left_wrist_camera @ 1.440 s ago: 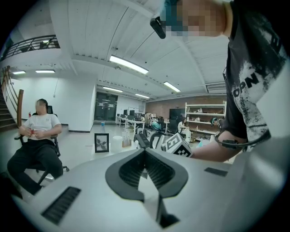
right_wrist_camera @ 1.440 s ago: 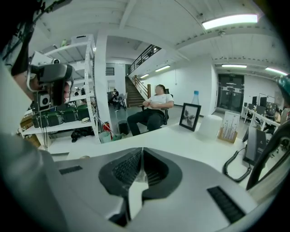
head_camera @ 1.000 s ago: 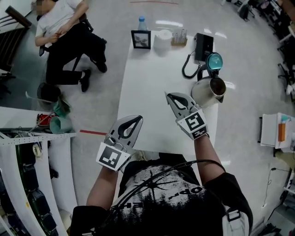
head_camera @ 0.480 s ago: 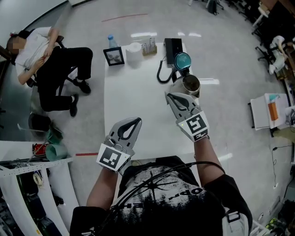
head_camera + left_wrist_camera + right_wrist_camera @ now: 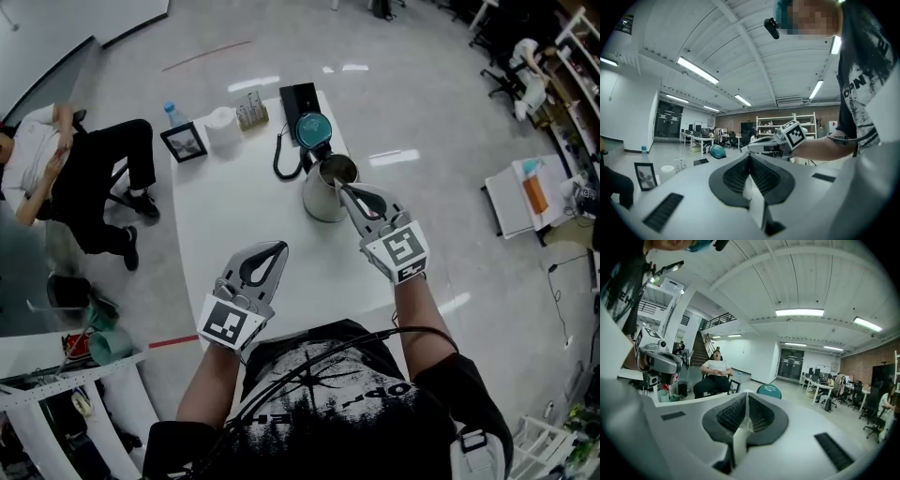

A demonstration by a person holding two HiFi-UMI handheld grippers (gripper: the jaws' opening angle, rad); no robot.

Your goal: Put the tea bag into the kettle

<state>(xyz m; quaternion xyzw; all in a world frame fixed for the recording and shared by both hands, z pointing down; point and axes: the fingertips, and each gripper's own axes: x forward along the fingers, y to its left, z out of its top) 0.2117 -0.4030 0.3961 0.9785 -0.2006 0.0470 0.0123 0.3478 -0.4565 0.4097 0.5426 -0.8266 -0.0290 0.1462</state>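
Head view: the kettle [image 5: 323, 199] sits on the white table [image 5: 234, 234]. Its teal lid [image 5: 310, 129] is flipped up at its 11 o'clock, so the mouth is open. A sec ago my right gripper [image 5: 343, 189] was at the kettle's 9 o'clock w/ a gap. Now its tip is right at the rim, at abt 3 o'clock. My head turned too, so the table slid across. The left gripper [image 5: 277, 246] is at the kettle's 7 o'clock, well apart.

Left gripper view: the fingers are pressed together, and I see nothing between them. The right gripper shows at 1 o'clock.

Right gripper view: the fingers are tight together. A tiny crinkly pale bit is pinched in the seam, and I think it's the tea bag [image 5: 746, 424]. The rest of it is hidden. The teal lid is at 12 o'clock, just past the tips. The kettle mouth is hidden under the gripper.

So the carry looks nearly done. Next I'd get the tip over the mouth, then let go. If I'm off, the bag could land on the rim or the table.
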